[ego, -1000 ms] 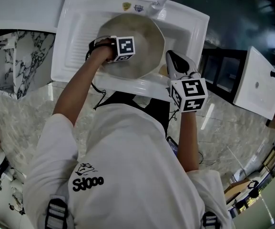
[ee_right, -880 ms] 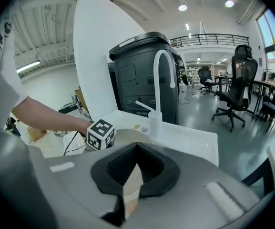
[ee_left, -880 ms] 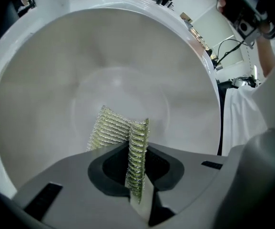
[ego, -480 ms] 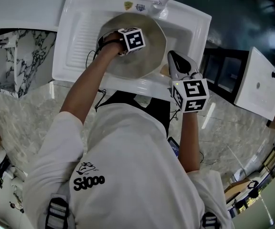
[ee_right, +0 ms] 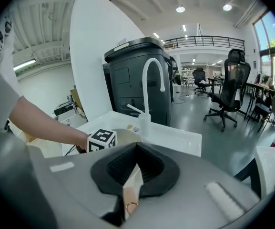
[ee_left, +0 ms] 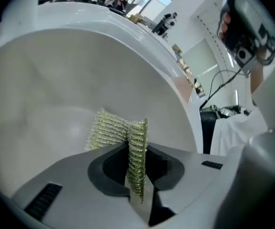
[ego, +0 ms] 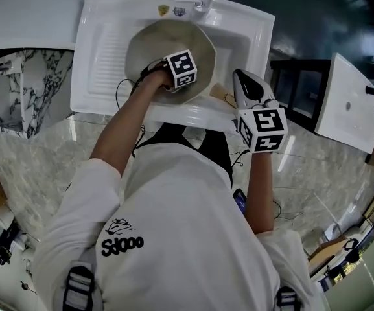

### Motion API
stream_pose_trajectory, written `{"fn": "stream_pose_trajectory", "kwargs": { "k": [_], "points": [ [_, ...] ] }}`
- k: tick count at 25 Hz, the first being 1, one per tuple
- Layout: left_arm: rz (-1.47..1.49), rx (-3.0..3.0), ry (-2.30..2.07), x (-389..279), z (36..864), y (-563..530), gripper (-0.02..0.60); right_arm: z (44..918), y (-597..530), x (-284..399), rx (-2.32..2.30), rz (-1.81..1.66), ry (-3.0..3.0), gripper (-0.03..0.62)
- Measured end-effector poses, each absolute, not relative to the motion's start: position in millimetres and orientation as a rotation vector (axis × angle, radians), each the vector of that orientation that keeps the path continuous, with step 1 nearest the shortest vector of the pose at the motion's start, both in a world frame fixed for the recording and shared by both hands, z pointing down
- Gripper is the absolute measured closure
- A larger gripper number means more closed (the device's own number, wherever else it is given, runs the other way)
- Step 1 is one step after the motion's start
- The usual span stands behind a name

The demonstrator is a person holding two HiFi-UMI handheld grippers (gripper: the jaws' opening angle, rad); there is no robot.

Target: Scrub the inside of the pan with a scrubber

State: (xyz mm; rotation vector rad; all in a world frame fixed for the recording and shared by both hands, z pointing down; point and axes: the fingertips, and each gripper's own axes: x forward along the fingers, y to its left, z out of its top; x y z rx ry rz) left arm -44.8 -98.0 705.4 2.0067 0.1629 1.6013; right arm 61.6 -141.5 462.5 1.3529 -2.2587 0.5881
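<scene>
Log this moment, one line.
left gripper: shut on gold mesh scrubber inside round beige pan | right gripper: shut on pan's tan handle | pan: in white sink

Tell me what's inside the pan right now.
The left gripper, shut on a green mesh scrubber held against the inner wall of the pan. Gripper and hand hide the floor beneath them.
</scene>
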Motion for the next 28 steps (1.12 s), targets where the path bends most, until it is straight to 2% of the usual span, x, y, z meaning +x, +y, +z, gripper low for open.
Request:
{"fn": "stream_pose_trajectory", "kwargs": {
  "k": [6,14,17,22,28],
  "points": [
    [1.156,1.919,0.173,-10.4,670.6,-87.4,0.515,448.7,-142.5,88.9,1.344,0.551,-2.274,0.585],
    [0.9,2.025,0.234,4.6,606.4,-82.7,0.515,429.3,-153.2,104.0,1.321,0.473,-2.337,0.585],
    [0.811,2.217,0.13,1.7,576.1,-97.3,0.517,416.8,-158.9,100.6,1.303,0.407,-2.365,0.585],
    [0.539,2.65,-0.113,6.0,480.8,-134.8,0.518,386.4,-176.1,107.1,1.313,0.277,-2.408,0.585],
    [0.477,2.933,-0.392,12.0,400.7,-163.0,0.517,356.8,-190.6,110.2,1.303,0.171,-2.439,0.583]
  ]
}}
